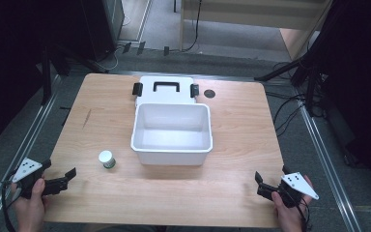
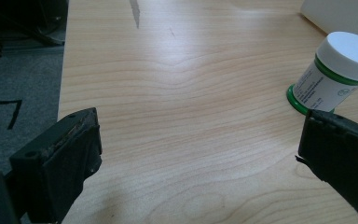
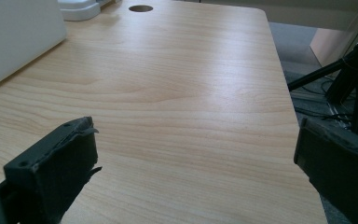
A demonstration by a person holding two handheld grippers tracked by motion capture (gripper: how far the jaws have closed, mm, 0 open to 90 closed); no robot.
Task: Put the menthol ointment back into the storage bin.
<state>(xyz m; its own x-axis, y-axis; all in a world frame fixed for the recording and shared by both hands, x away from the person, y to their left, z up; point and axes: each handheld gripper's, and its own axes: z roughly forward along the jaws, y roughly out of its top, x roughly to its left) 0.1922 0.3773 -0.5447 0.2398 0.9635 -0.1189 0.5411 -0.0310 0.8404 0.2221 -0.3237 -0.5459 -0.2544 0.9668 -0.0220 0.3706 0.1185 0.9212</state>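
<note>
- Holding a gripper in each hand, we start at the near edge of the table (image 1: pixel 232 203), where both forearms come in over the corners.
- Our left gripper (image 1: pixel 67 178) sits by the near left corner, its jaws wide apart with nothing between them; in the left gripper view we see bare wood in the gap.
- Our right gripper (image 1: pixel 260 184) sits by the near right corner, close to the table's right edge, jaws likewise spread and holding nothing.
- Between the two grippers we have a broad strip of open wood along the near edge.
- A little farther in, on the left half, stands the small jar (image 1: pixel 107 159) with a white cap and a green band, upright on the wood. It lies ahead and to the right of our left gripper, near but not touching, and just left of the tub's near left corner, with a gap between.
- At mid-table rests the white tub (image 1: pixel 140 130), open at the top and showing a bare white bottom.
- Right of the tub we see free wood all the way to the table's right edge.
- Behind the tub, touching its far rim, lies the white lid (image 1: pixel 166 96) with a black handle and two black clasps.
- Farthest, right of the lid, is a dark round hole (image 1: pixel 209 94) near the far edge.
</note>
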